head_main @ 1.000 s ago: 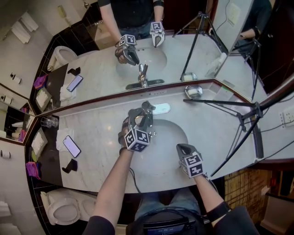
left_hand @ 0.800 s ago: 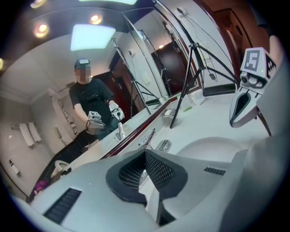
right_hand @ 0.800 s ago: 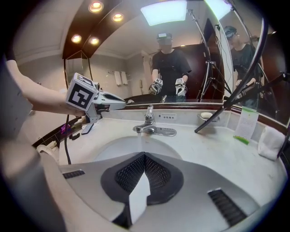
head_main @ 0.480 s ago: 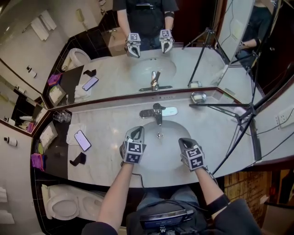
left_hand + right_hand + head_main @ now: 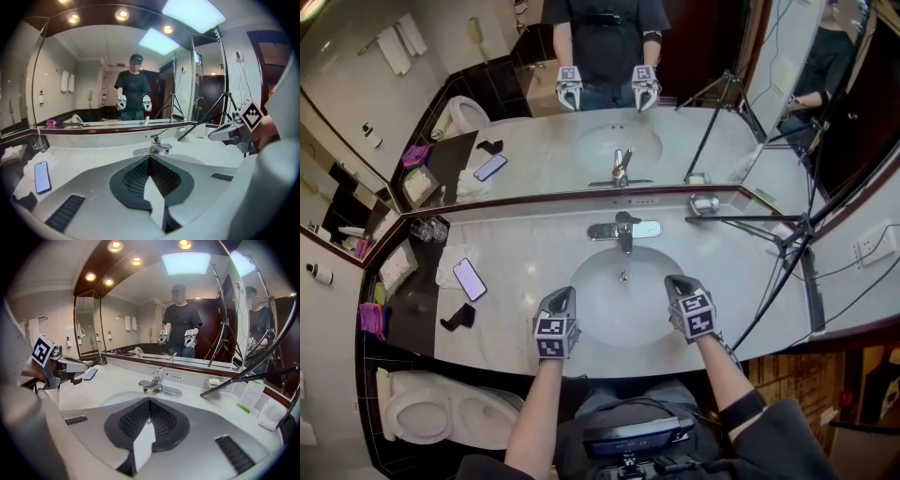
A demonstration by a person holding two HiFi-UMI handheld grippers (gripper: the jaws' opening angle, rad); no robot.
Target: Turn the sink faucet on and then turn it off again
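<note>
The chrome faucet stands behind the white sink basin; no running water shows. My left gripper hovers over the basin's near left rim, well back from the faucet, jaws shut with nothing between them. My right gripper hangs over the near right rim, also shut and empty. In the left gripper view the faucet lies straight ahead beyond the closed jaws, with the right gripper at the right. The right gripper view shows the faucet ahead and the left gripper at the left.
A phone lies on a cloth left of the basin, a small black stand nearer the edge, glasses in the far left corner. A soap dish and tripod legs occupy the right side. A mirror backs the counter.
My left gripper has left the faucet handle, drawn back toward the counter's near edge and shut. The right gripper shifted a little farther over the basin rim. The head view has shifted.
</note>
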